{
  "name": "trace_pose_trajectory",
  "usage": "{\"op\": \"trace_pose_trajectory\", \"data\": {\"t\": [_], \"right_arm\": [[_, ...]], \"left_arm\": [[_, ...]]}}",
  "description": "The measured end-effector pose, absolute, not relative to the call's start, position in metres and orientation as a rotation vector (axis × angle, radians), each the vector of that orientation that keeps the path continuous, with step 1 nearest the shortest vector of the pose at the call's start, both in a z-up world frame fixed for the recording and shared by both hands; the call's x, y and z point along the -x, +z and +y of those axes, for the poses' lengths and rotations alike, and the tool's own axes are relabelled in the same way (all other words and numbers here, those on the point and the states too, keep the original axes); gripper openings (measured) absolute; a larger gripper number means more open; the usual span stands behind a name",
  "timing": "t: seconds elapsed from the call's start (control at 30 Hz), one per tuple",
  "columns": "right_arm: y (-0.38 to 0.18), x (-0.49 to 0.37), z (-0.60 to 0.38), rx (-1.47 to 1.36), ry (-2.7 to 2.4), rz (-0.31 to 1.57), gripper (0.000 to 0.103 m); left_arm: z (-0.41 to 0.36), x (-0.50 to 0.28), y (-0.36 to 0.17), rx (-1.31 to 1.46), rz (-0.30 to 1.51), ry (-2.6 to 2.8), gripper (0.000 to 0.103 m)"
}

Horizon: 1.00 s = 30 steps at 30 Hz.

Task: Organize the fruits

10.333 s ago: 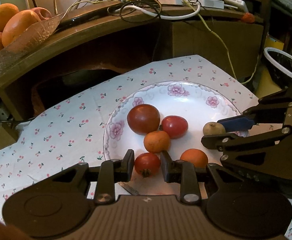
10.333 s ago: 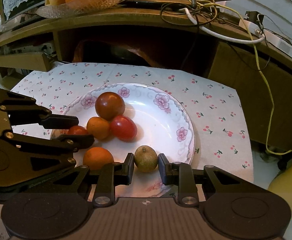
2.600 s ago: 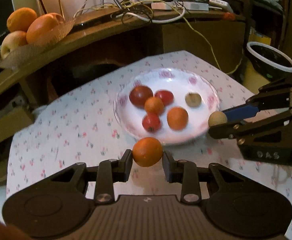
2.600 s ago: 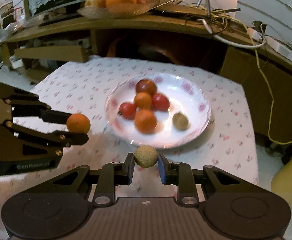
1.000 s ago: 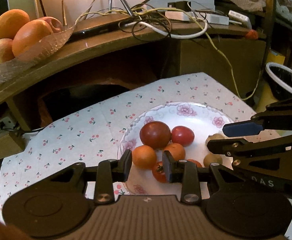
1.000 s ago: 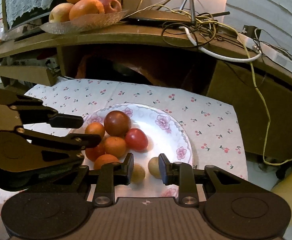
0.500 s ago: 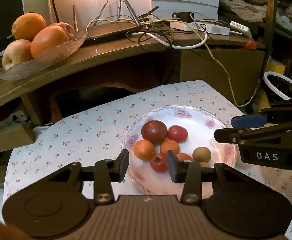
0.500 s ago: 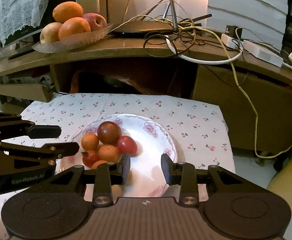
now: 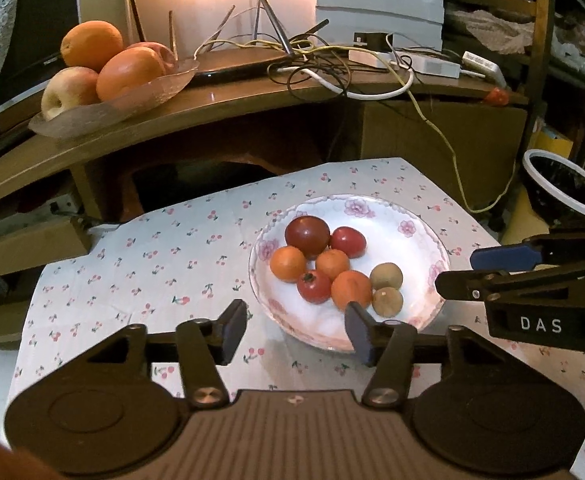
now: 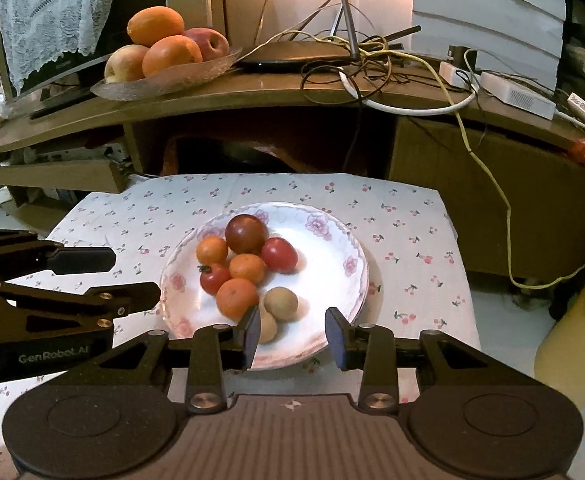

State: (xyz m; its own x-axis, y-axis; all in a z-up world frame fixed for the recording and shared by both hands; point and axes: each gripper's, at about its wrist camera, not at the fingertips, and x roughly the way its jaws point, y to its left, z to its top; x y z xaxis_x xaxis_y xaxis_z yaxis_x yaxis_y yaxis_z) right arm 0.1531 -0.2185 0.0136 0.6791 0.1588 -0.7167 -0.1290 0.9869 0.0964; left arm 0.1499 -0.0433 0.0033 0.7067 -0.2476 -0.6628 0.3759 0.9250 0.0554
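A white flowered plate (image 9: 420, 232) (image 10: 332, 248) sits on the cherry-print cloth and holds several small fruits: a dark red tomato (image 9: 307, 231) (image 10: 246, 233), red tomatoes, small oranges (image 9: 351, 289) (image 10: 237, 298) and two brown-green round fruits (image 9: 387, 276) (image 10: 280, 303). My left gripper (image 9: 294, 330) is open and empty, just in front of the plate's near-left rim. My right gripper (image 10: 292, 334) is open and empty over the plate's near rim. Each gripper also shows in the other's view, left (image 10: 104, 276) and right (image 9: 468, 272).
A wooden desk (image 9: 252, 100) stands behind the cloth, with a glass dish of large oranges and apples (image 9: 104, 72) (image 10: 164, 52), a router and tangled cables (image 9: 332, 72). A black bin with a white rim (image 9: 564, 188) stands at the right.
Both grippers have let go of their fruits onto the plate, opened wider and drawn back and up from it. The plate now looks farther away.
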Motion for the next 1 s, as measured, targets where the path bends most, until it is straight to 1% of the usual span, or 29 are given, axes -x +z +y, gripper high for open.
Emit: {"op": "trace_pose_trajectory", "data": {"t": [0.13, 0.23, 0.3, 0.4, 0.63, 0.8, 1.0], "right_arm": [[0.014, -0.143, -0.216, -0.045, 0.165, 0.816, 0.037], [0.014, -0.134, -0.214, -0.048, 0.168, 0.817, 0.037], [0.015, -0.128, -0.213, -0.05, 0.168, 0.817, 0.038], [0.016, -0.119, -0.212, -0.055, 0.16, 0.815, 0.041], [0.019, -0.102, -0.208, -0.072, 0.158, 0.812, 0.042], [0.02, -0.09, -0.203, -0.075, 0.162, 0.818, 0.042], [0.021, -0.074, -0.198, -0.086, 0.164, 0.818, 0.042]], "left_arm": [[-0.042, -0.14, 0.003, -0.194, 0.703, -0.337, 0.066], [-0.039, -0.133, 0.003, -0.186, 0.703, -0.327, 0.071], [-0.037, -0.128, 0.001, -0.184, 0.703, -0.318, 0.076], [-0.036, -0.12, -0.002, -0.201, 0.707, -0.298, 0.081], [-0.029, -0.101, -0.002, -0.191, 0.692, -0.273, 0.091], [-0.024, -0.089, -0.001, -0.179, 0.683, -0.243, 0.102], [-0.021, -0.074, -0.003, -0.19, 0.675, -0.219, 0.103]]}}
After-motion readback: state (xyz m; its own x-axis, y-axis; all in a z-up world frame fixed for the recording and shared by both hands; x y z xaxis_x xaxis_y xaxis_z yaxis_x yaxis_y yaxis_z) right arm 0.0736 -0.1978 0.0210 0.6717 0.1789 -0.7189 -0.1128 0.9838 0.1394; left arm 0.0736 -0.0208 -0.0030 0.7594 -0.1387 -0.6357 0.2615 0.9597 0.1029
